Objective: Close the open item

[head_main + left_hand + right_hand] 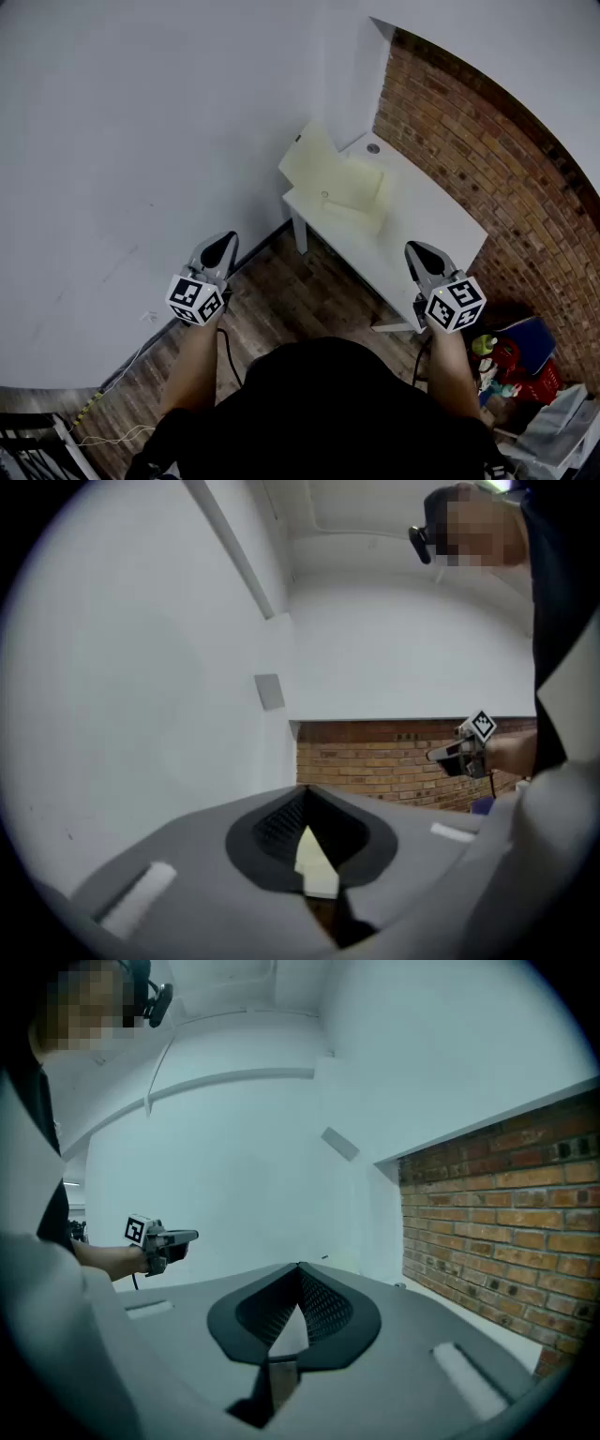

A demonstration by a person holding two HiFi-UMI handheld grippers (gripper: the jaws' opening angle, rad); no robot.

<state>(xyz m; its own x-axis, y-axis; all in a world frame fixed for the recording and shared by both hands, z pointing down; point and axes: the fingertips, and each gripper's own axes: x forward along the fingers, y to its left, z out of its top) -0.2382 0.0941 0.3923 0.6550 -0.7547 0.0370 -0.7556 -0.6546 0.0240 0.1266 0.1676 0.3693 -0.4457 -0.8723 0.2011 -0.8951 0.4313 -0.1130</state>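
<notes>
Head view, from above. An open box (345, 187), pale cream, sits on the white bench (436, 230), at the end of the bench that meets the white wall (141, 141). Its lid (314, 155) stands raised and leans back toward that wall.

Hidden or unclear:
- The inside of the box is too small to make out.
- So is a small round thing (373, 148) on the bench behind the box, next to the brick wall (478, 141).
- The bench's front corner away from the white wall is covered by the right gripper (413, 249).
- The coloured things (506, 361) on the floor past that corner are cut off by the person's arm and by the frame edge.

Position of the grippers: the left gripper (225, 240) hangs over the wooden floor (281, 300), in front of the bench's white-wall end. The right gripper hangs before the bench's front edge. Both are well apart from the box and touch nothing.

Gripper views:
- The left fingers (277, 822) are closed tip to tip with nothing between them.
- The right fingers (319, 1302) are likewise closed and hold nothing.
- In the left gripper view a pale wedge (314, 860) shows through the gap below the joined tips. It is probably the box or the bench top.
</notes>
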